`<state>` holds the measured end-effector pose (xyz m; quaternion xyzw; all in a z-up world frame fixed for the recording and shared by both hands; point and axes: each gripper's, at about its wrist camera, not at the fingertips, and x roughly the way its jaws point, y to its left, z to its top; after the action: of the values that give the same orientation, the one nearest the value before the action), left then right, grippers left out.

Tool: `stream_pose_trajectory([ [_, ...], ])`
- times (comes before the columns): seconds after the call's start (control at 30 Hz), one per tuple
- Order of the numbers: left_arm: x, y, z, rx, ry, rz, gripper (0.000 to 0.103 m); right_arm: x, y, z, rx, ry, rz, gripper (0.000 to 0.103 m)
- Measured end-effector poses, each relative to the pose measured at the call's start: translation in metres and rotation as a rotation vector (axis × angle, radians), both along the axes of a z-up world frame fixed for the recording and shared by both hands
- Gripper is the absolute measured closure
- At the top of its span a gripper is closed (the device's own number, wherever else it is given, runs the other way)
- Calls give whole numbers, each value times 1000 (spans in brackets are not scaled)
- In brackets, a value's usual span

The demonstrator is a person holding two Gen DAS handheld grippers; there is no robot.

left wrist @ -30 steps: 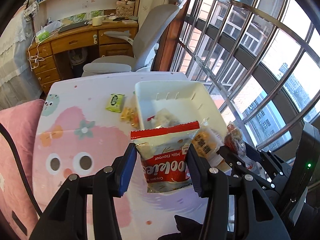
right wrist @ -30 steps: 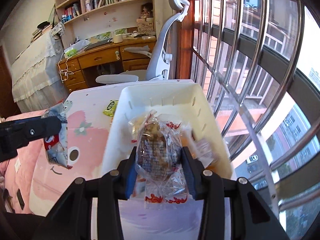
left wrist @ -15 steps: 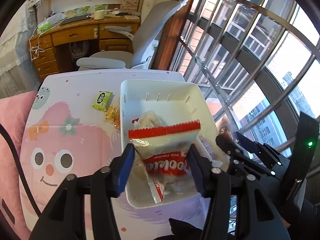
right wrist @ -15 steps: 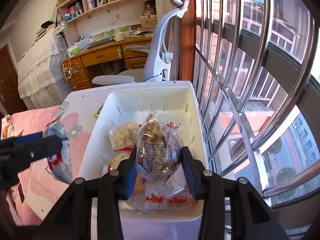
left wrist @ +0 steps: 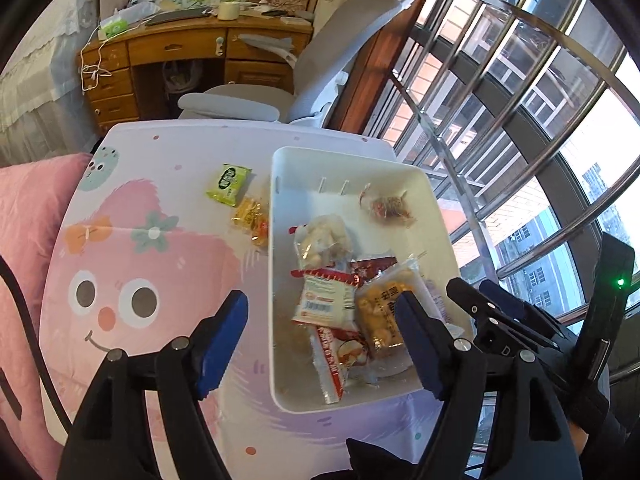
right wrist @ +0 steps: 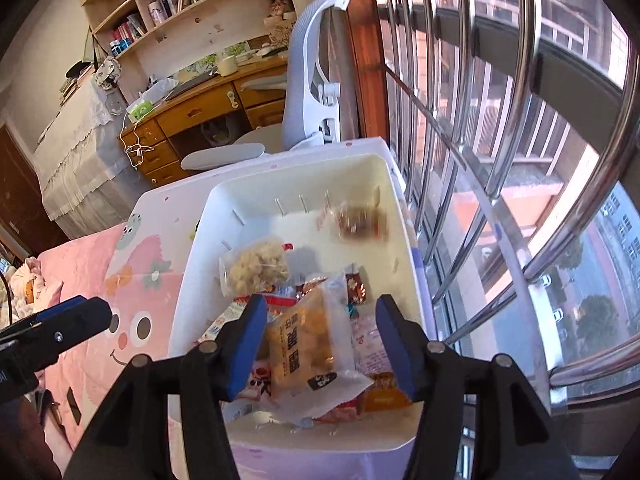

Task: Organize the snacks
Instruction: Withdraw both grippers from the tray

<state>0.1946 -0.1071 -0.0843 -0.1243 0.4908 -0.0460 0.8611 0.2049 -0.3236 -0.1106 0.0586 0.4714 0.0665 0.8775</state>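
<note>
Both packets dropped into the bin (left wrist: 280, 280) (one blurred); both grippers' jaws opening, empty.

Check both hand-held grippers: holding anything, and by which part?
Nothing held. The left hand-held gripper and right hand-held gripper are opening, pads clear, above snack packets in the white plastic bin.

White bin (left wrist: 280, 280); pink cartoon-face tablecloth (left wrist: 160, 272); green packet (left wrist: 228, 178); blue fingers (left wrist: 224, 332).

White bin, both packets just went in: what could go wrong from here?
The white bin sits near the table edge by the window, so a knock from either opening gripper could shift it. The green packet and yellow packet lie against its outer wall; the left gripper may catch the rim reaching them.
</note>
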Motion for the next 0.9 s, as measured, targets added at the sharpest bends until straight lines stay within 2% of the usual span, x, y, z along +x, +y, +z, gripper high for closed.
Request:
stream_pose_trajectory([
  [0.13,-4,14,-2,6,7,3,28,-3,7,-6,11,39,-11,46],
  [0.53,-17,70,-2,28,14,-45,28,-18,41,-7,42,78,-79,46],
  [0.9,-26,146,2,42,30,-147,28,-46,108,-7,62,84,-208,46],
])
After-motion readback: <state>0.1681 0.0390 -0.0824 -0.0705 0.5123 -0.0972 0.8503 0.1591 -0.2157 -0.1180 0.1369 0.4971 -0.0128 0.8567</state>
